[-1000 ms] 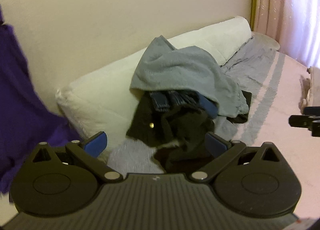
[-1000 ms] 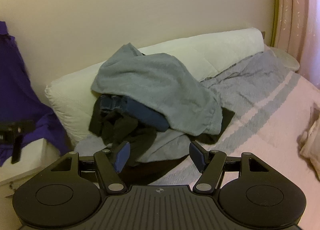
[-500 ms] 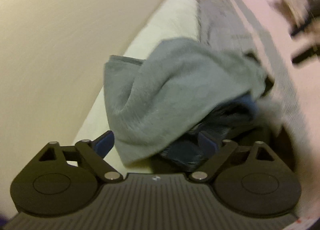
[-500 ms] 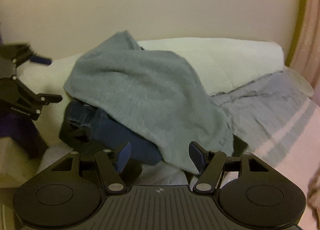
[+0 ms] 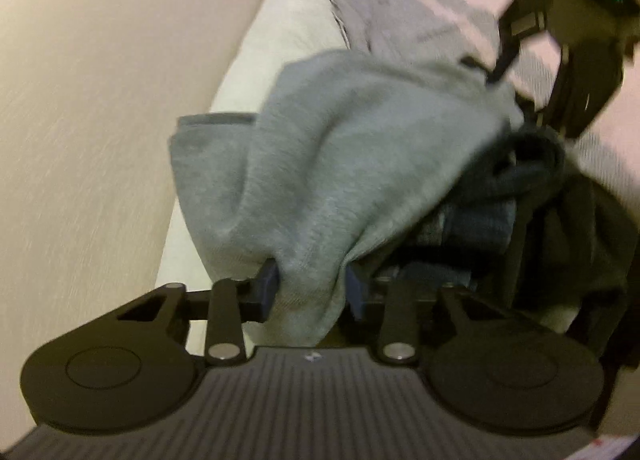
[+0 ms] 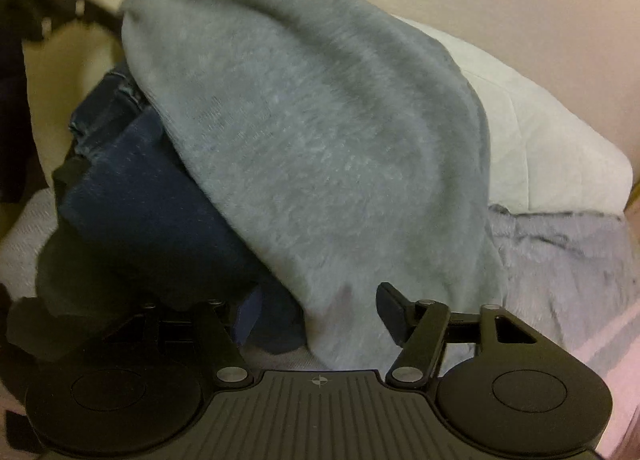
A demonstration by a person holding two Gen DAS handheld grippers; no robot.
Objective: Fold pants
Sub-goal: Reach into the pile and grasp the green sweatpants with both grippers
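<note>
The grey pants (image 5: 344,148) lie draped over the top of a heap of clothes on the bed, leaning against a white pillow (image 6: 552,140) by the wall. I have my left hand-held gripper (image 5: 310,288) clenched around a hanging fold of the grey fleece; cloth fills the space between its blue pads. My right hand-held gripper (image 6: 320,312) is released, its jaws spread wide with the lower edge of the same garment sitting between them, not yet pinched.

What worries me is that I cannot tell which part of the pants I hold on the left. It may be a mid-leg fold and not the waistband or a hem, and lifting from there would, I judge, bring the pants up bunched instead of hanging straight. The fleece is thick and soft, so a shallow bite could also slip out.

Under the grey cloth sit dark blue jeans (image 6: 152,196) and a black garment (image 5: 580,228), touching it. If my right jaws close too low, I think they may catch the denim too and drag the whole heap along. A grey striped blanket (image 6: 568,260) covers the bed just beside the pile.
</note>
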